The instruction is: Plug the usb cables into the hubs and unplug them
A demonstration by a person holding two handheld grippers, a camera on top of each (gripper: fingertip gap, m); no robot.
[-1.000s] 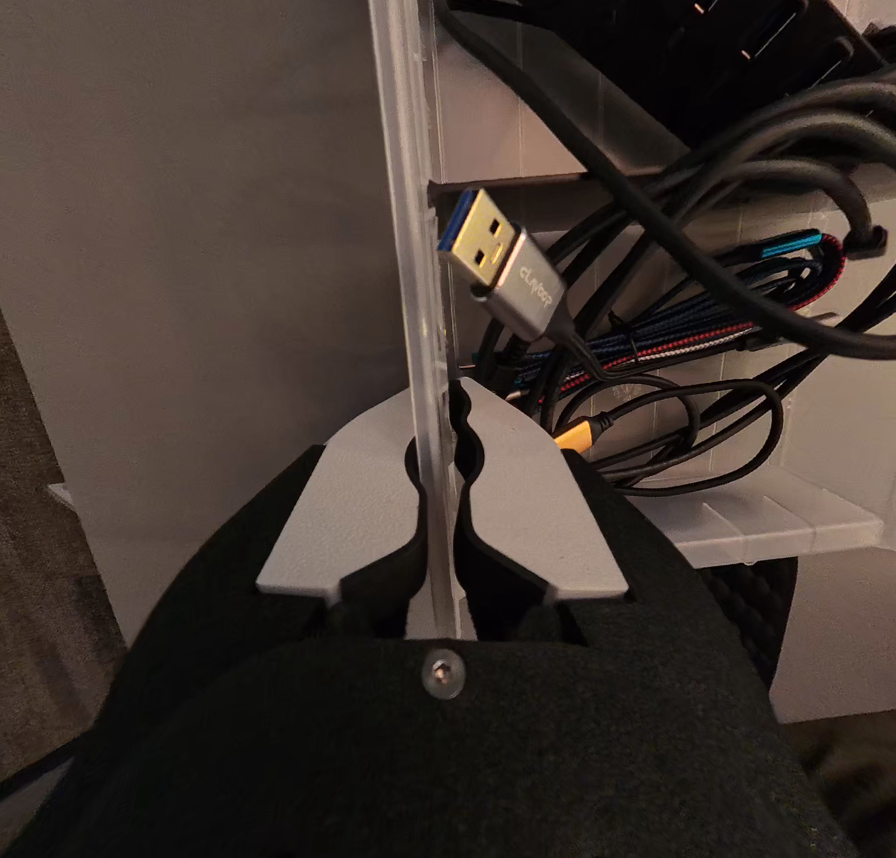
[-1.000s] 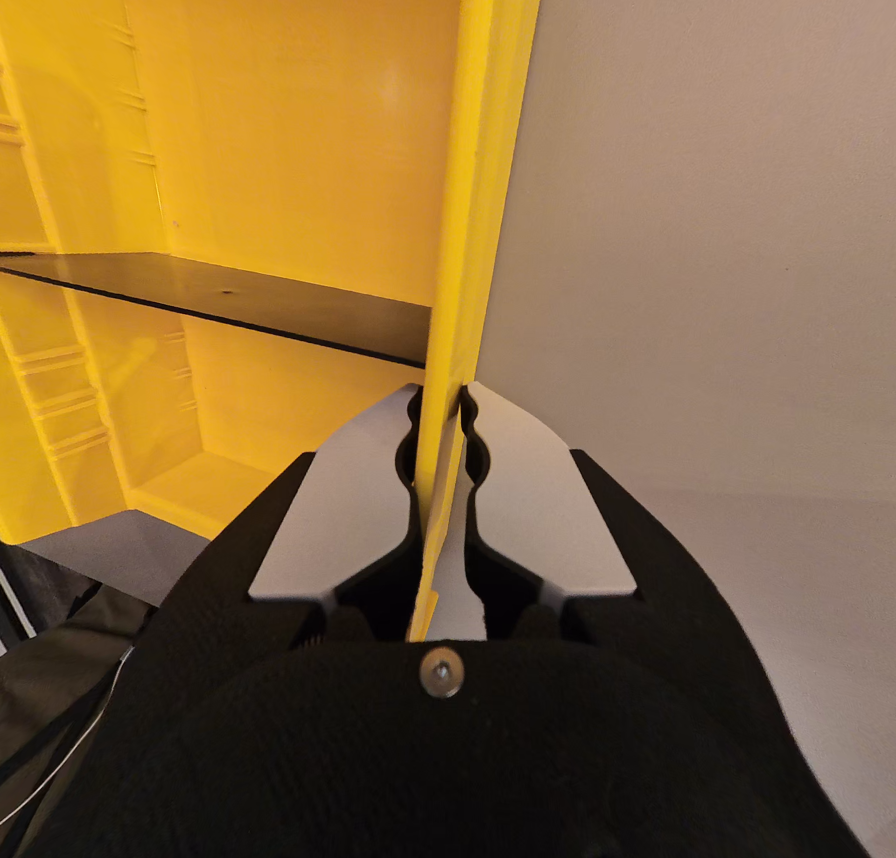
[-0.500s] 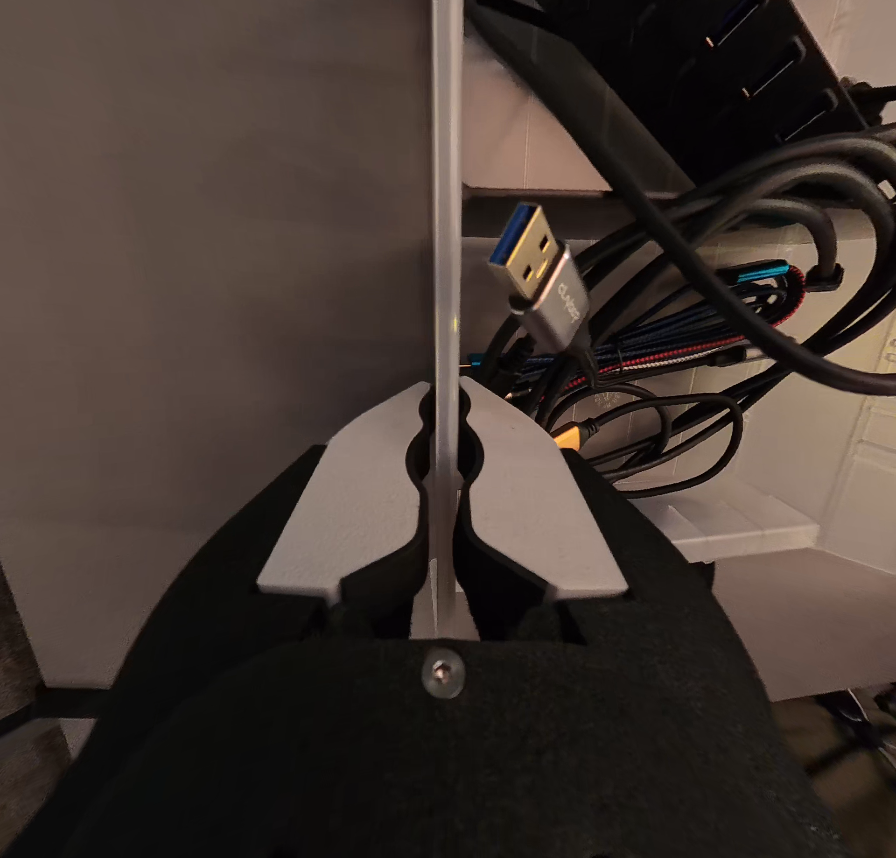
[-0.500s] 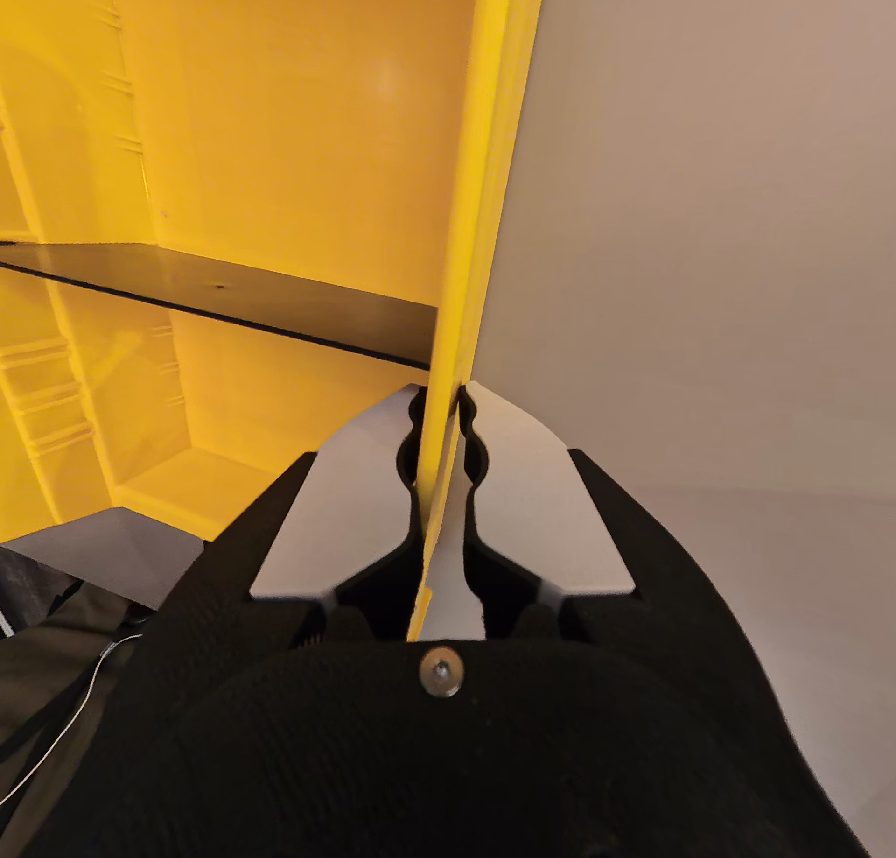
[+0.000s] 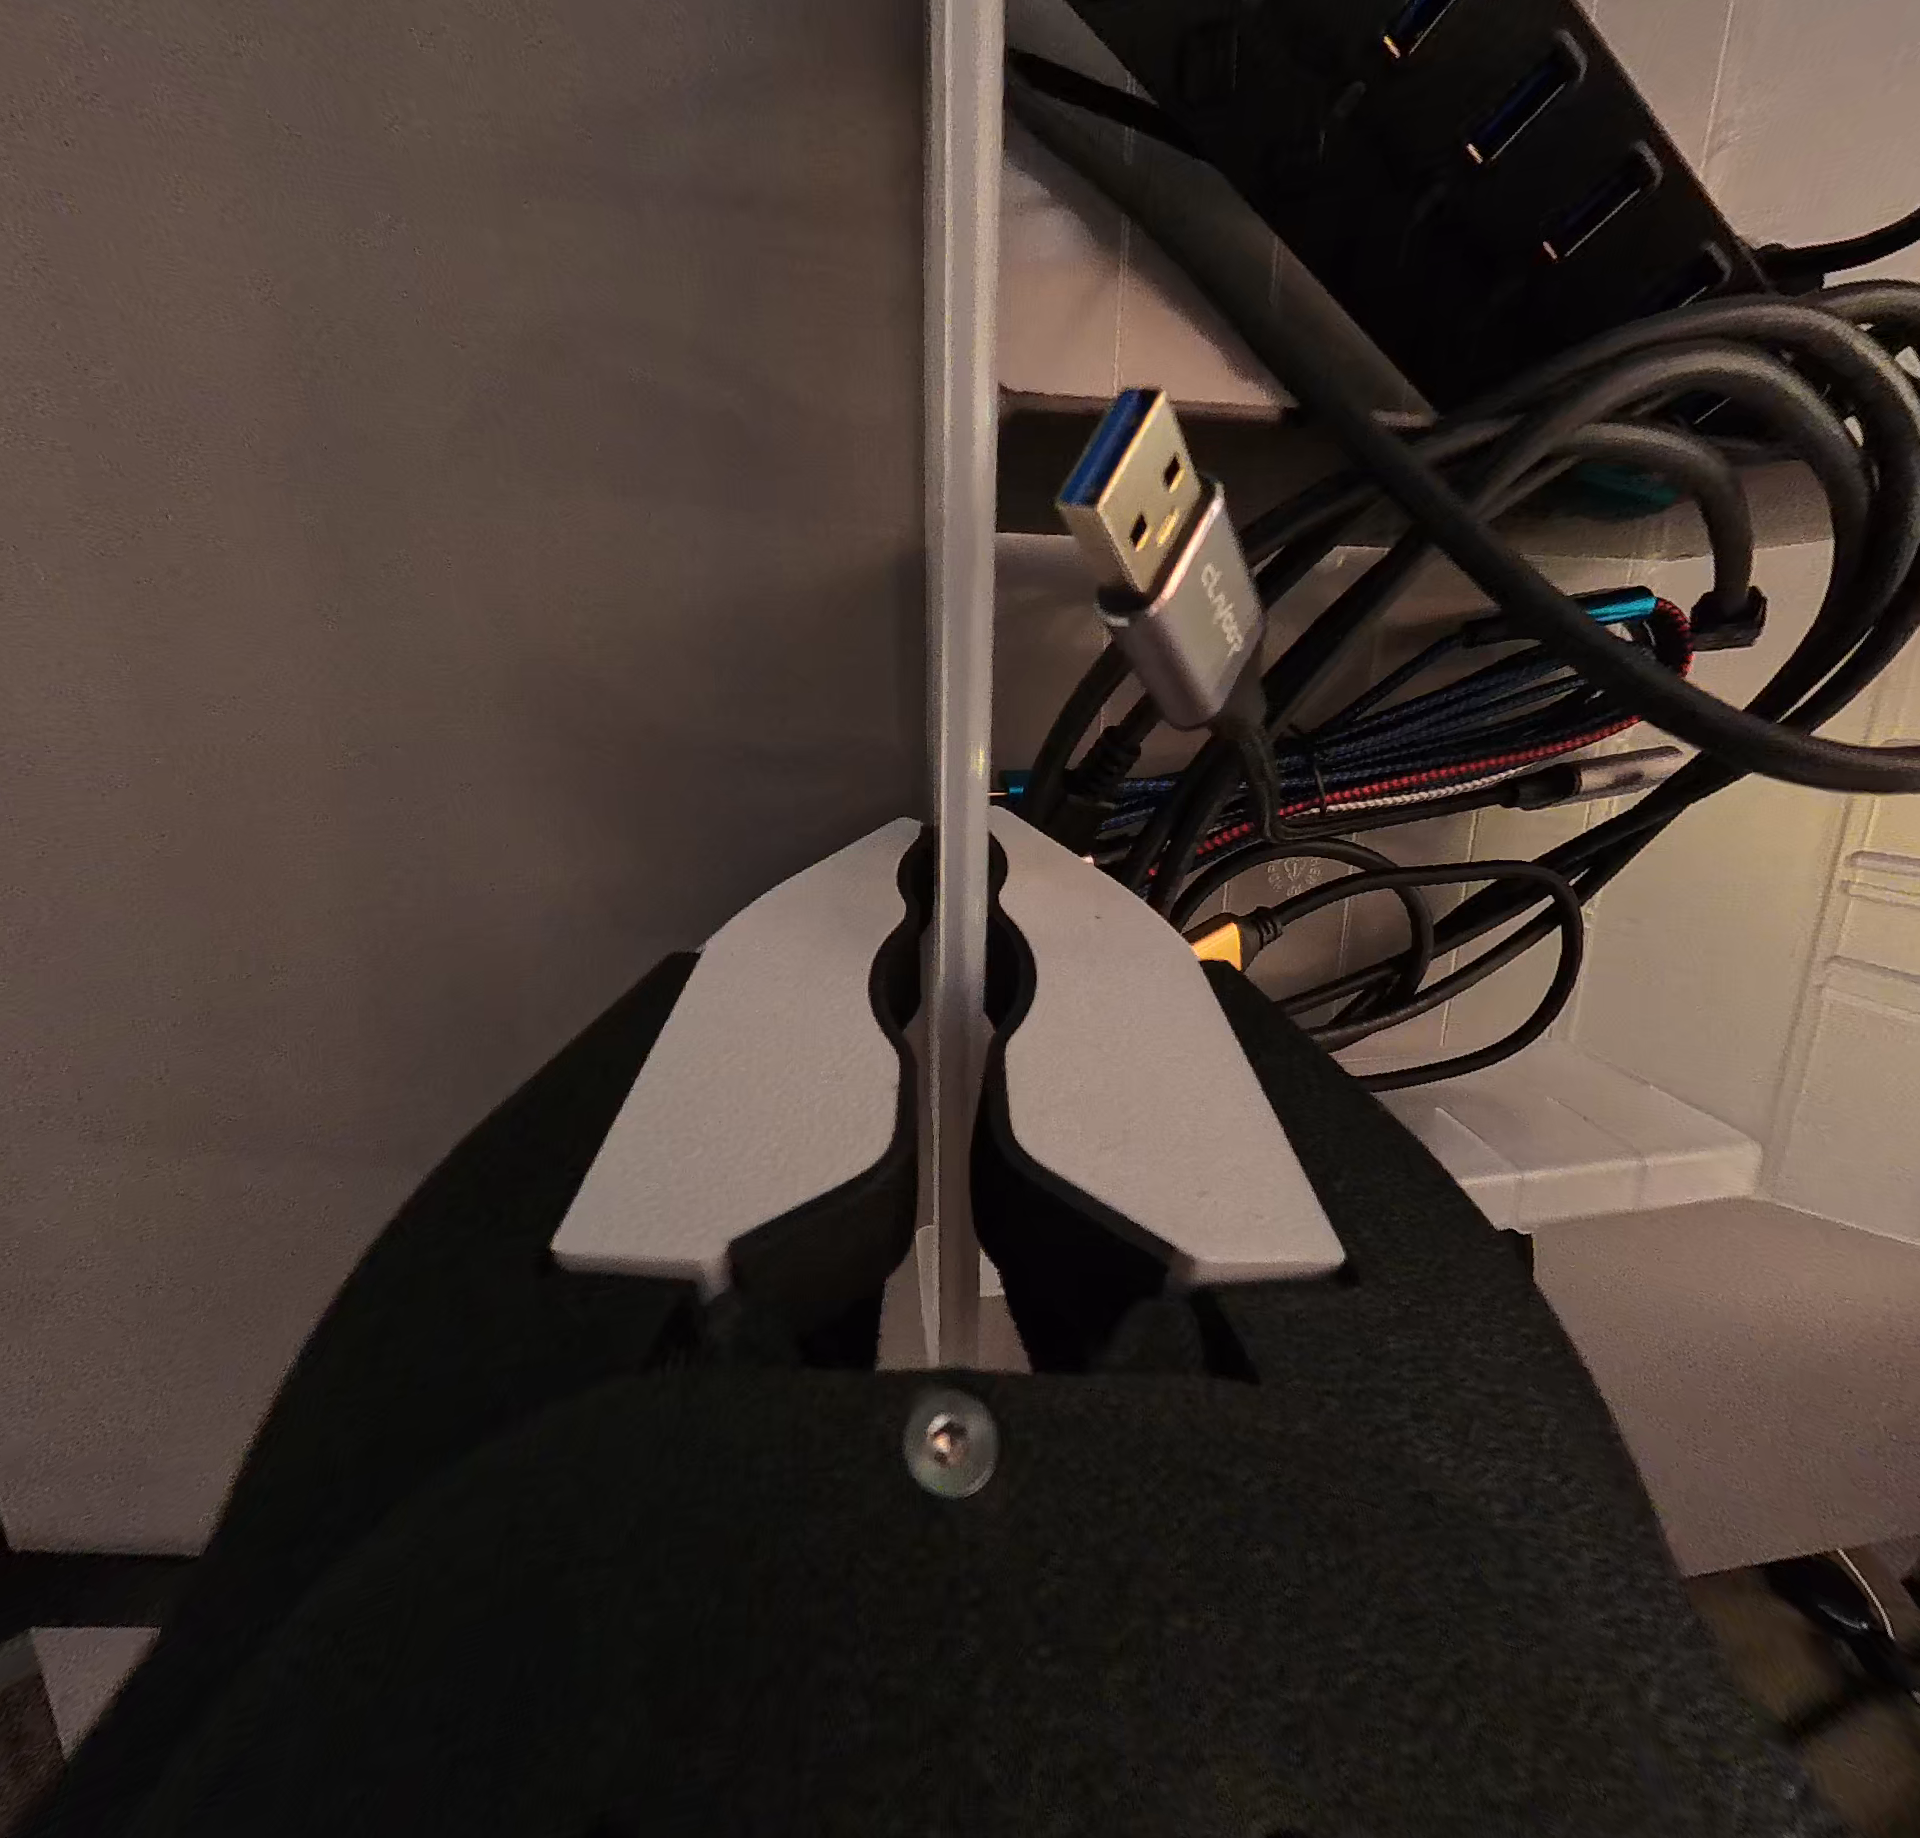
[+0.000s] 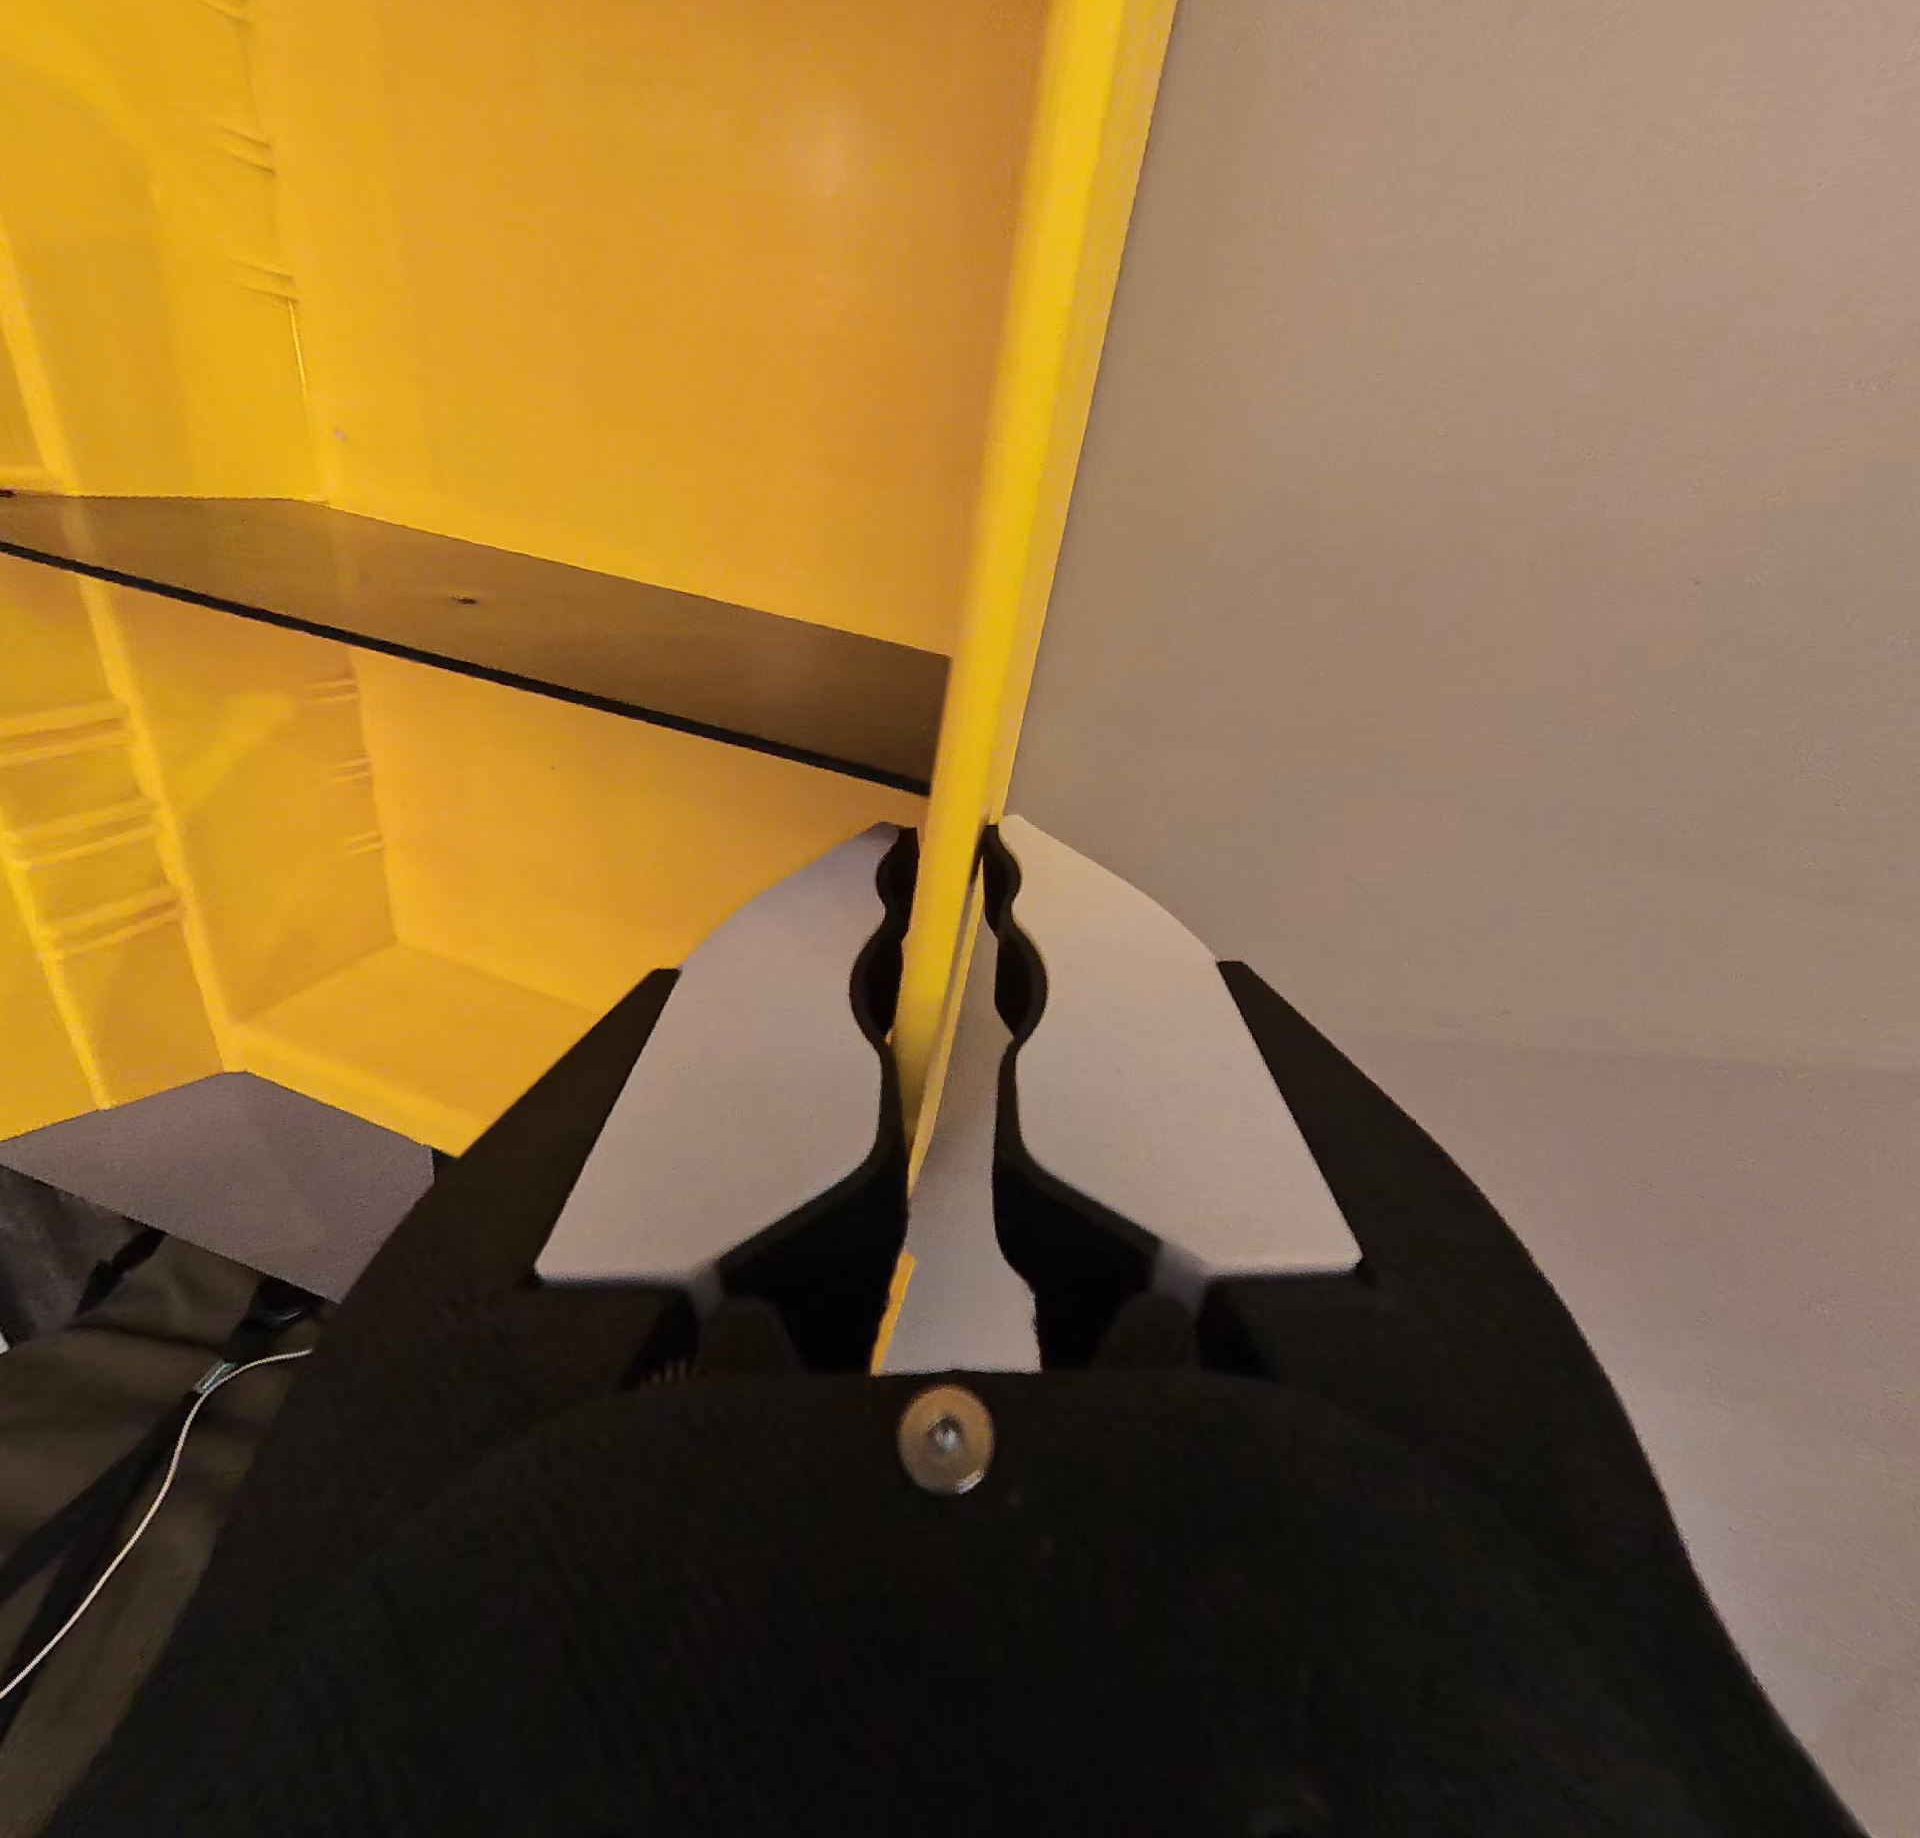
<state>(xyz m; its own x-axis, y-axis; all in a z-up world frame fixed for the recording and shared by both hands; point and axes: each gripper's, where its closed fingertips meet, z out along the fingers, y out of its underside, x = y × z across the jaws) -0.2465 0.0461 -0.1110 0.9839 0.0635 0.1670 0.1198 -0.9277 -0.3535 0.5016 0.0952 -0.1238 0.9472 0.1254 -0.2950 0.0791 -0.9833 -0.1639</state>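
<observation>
In the left wrist view my left gripper (image 5: 961, 832) is shut on the thin side wall of a clear plastic bin (image 5: 964, 438). Inside the bin, a silver USB-A plug with a blue tongue (image 5: 1143, 500) sticks up from a tangle of black and braided cables (image 5: 1455, 749). A black USB hub with several blue ports (image 5: 1455, 105) leans at the upper right. In the right wrist view my right gripper (image 6: 951, 832) is shut on the side wall of a yellow bin (image 6: 1081, 334).
A black divider plate (image 6: 520, 604) crosses the yellow bin. A pale surface (image 6: 1507, 645) lies right of the yellow bin and another (image 5: 468, 438) left of the clear bin. An orange connector (image 5: 1226, 941) lies by my left gripper's right finger. Dark fabric and thin wires (image 6: 125, 1425) show at lower left.
In the left wrist view the clear wall has swung from tilted to upright, and the plug and hub now sit farther right and closer. The right wrist view is almost unchanged.
</observation>
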